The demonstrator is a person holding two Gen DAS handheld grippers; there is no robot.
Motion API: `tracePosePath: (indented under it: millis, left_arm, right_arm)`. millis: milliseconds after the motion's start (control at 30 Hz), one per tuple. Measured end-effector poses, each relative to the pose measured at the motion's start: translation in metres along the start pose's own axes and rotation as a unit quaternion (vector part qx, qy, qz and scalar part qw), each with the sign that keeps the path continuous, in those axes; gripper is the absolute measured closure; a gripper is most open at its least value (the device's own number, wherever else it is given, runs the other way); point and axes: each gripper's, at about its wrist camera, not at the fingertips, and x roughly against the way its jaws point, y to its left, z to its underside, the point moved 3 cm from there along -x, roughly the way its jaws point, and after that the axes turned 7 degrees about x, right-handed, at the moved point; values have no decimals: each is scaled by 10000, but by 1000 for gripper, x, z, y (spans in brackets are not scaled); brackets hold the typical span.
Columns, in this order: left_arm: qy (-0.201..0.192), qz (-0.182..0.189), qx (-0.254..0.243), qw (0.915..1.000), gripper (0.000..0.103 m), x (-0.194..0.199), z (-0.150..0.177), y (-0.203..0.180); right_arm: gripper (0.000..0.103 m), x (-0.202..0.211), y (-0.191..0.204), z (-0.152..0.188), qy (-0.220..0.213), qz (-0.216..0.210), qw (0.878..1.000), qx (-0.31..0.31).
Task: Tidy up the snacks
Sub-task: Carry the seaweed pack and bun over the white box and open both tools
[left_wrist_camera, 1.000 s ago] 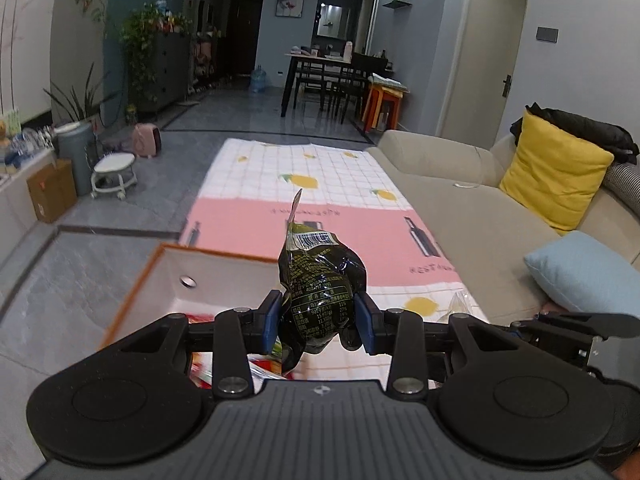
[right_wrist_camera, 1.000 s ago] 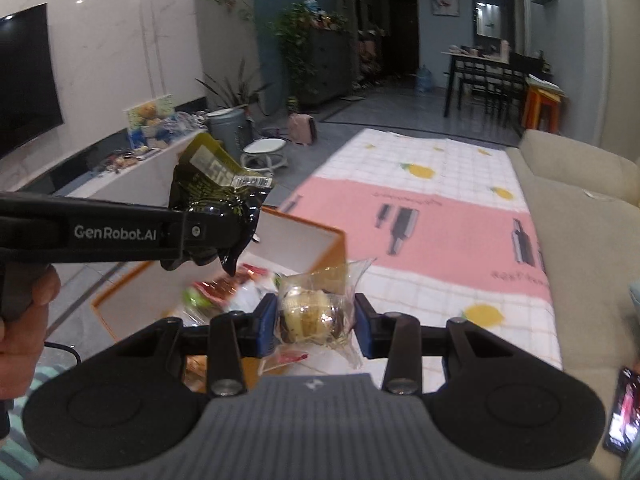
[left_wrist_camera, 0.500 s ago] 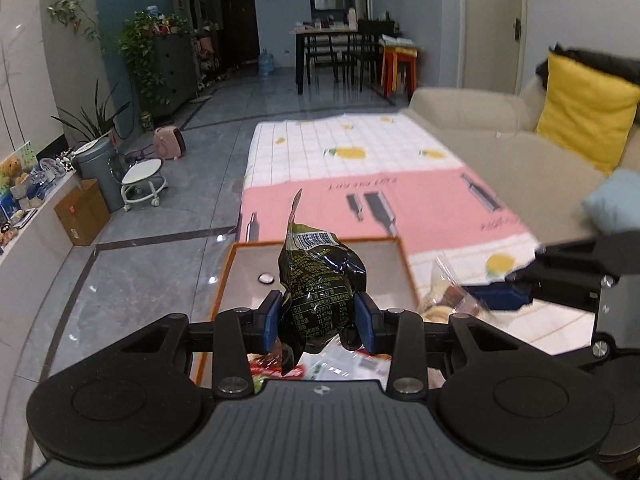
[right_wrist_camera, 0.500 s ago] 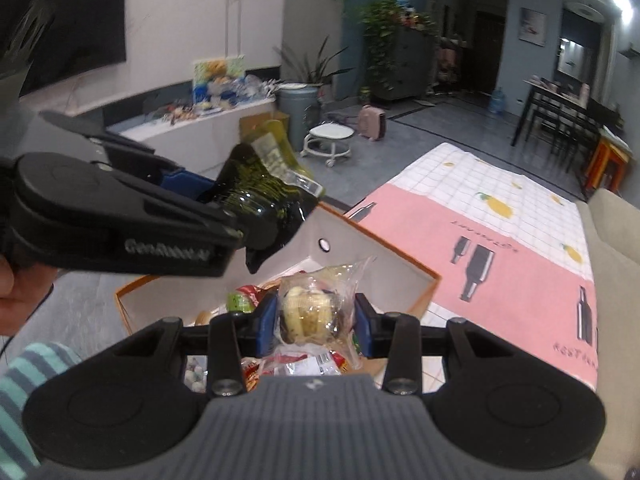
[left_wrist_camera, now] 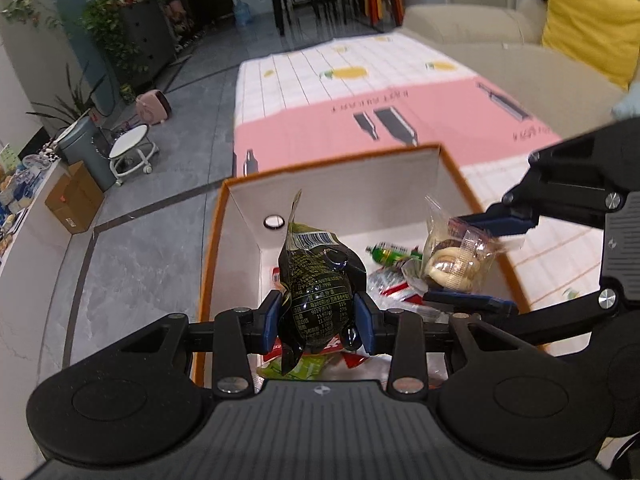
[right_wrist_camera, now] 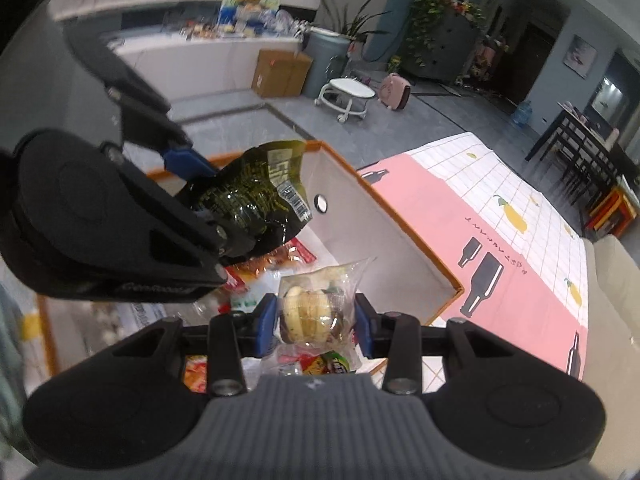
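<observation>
A: The dark pouch (left_wrist_camera: 318,296) is clamped in the left gripper (left_wrist_camera: 318,316), held over the box (left_wrist_camera: 344,160).

B: And the clear pack (right_wrist_camera: 316,312) is pinched by the right gripper (right_wrist_camera: 316,322), just beside it, also above the box.

A: Collision is risked; the grippers are crowded together.

B: If released off-centre, a snack could be bounced off the rim onto the floor.

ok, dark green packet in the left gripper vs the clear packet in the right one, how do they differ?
The dark green packet is opaque, glossy, printed with text and a barcode; the clear packet is see-through, showing pale round pastries. The green one stands taller above the left gripper than the clear one above the right gripper. Both are clamped between blue pads over the orange-rimmed box.
</observation>
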Motion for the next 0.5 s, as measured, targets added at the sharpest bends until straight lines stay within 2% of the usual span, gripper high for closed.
tracePosePath:
  millis: [233,500]
  left_arm:
    - [336,-30,-392,9987,60,-25,9,0]
    - [640,-109,-497,9967,60,-45,16,4]
  right_arm:
    - [65,-36,6,3,268,-40,9986,444]
    - [64,-58,7,8,527,-72,9963,680]
